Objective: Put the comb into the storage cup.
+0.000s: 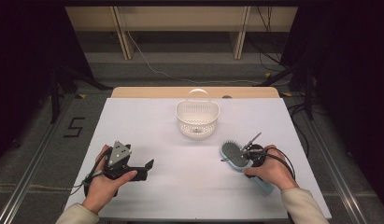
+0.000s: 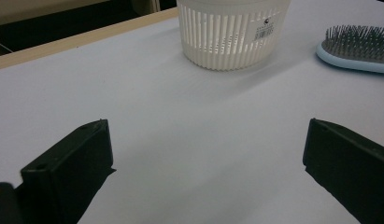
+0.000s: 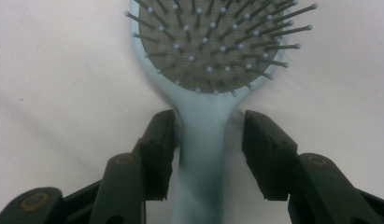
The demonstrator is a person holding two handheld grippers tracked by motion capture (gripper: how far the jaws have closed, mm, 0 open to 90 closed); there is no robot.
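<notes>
The light-blue hairbrush (image 3: 199, 140) lies bristles-up on the white table (image 1: 189, 186), right of centre. The right gripper (image 3: 208, 135) straddles its handle, jaws parted, one jaw touching, a gap at the other. The left gripper (image 2: 206, 154) rests wide open, facing the white slotted basket (image 2: 231, 35).

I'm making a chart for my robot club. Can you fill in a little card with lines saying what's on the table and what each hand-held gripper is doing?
Table: white table top
Basket: white slotted basket with a handle, upright at the far middle
Hairbrush: light blue hairbrush, bristles up, lying flat to the right of the basket
Right hand-held gripper: right hand-held gripper, jaws either side of the brush handle; a gap shows at one side, not clamped yet
Left hand-held gripper: left hand-held gripper, jaws wide apart, holding nothing, low over bare table
Likely next: close on the handle
</notes>
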